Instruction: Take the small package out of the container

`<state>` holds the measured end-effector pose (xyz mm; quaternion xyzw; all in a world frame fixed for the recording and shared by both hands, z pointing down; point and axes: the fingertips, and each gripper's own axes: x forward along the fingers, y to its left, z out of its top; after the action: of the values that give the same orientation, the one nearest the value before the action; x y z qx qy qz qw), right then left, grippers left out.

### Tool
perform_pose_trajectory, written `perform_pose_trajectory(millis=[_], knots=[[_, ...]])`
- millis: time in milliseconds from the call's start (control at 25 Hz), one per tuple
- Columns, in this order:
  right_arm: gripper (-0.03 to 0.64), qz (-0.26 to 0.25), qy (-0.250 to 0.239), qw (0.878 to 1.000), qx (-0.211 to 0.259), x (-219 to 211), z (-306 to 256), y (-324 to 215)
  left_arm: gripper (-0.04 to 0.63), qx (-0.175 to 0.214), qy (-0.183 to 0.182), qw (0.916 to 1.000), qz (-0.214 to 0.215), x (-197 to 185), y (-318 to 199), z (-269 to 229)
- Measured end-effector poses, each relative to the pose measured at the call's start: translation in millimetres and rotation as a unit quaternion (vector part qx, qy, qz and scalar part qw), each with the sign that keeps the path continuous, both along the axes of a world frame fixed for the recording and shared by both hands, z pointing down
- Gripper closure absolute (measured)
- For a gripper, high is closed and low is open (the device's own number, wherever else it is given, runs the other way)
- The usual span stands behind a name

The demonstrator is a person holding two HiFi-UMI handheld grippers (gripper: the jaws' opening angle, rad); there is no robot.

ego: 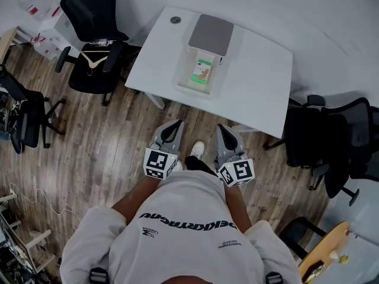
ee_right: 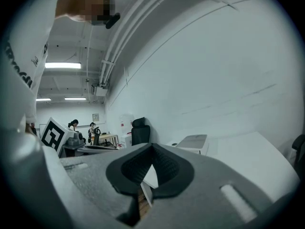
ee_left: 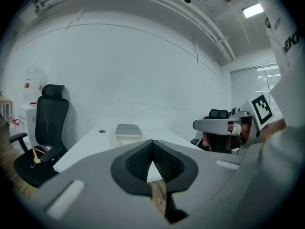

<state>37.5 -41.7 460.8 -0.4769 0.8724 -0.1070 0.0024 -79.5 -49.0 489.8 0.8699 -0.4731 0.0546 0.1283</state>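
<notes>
A clear container (ego: 201, 70) sits on the white table (ego: 260, 76), its grey lid (ego: 211, 34) lying at its far end. Inside lies a small package (ego: 203, 71) with a green and white label. The person stands back from the table and holds both grippers low in front of the body. My left gripper (ego: 172, 128) and right gripper (ego: 225, 131) both point at the table, shut and empty. In the left gripper view the container (ee_left: 127, 136) shows far ahead beyond the closed jaws (ee_left: 152, 144). The right gripper view shows the lid (ee_right: 193, 142) past its closed jaws (ee_right: 152, 149).
Black office chairs stand left of the table (ego: 95, 34) and right of it (ego: 331, 141). A wooden floor (ego: 106, 158) lies between the person and the table. A white wall (ego: 331, 16) runs behind the table. A round hole (ego: 175, 20) marks the table's far left corner.
</notes>
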Motion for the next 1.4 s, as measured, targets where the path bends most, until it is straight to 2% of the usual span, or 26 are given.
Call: perform_pose_trajectory(millis=[240, 640, 1080, 1400], knots=[[0.617, -0.007, 0.002, 1.000, -0.002, 17, 5, -31, 0.592, -0.006, -0.013, 0.9999, -0.001, 21, -31, 8], [0.617, -0.016, 0.003, 1.000, -0.016, 39, 17, -70, 0.591, -0.034, -0.011, 0.9993, -0.005, 51, -74, 16], [0.617, 0.003, 0.011, 0.999, -0.037, 27, 27, -90, 0.591, -0.052, -0.026, 0.9983, 0.002, 48, -111, 24], [0.617, 0.015, 0.016, 0.999, -0.046, 21, 34, -104, 0.591, -0.080, -0.044, 0.9958, 0.006, 42, -134, 42]])
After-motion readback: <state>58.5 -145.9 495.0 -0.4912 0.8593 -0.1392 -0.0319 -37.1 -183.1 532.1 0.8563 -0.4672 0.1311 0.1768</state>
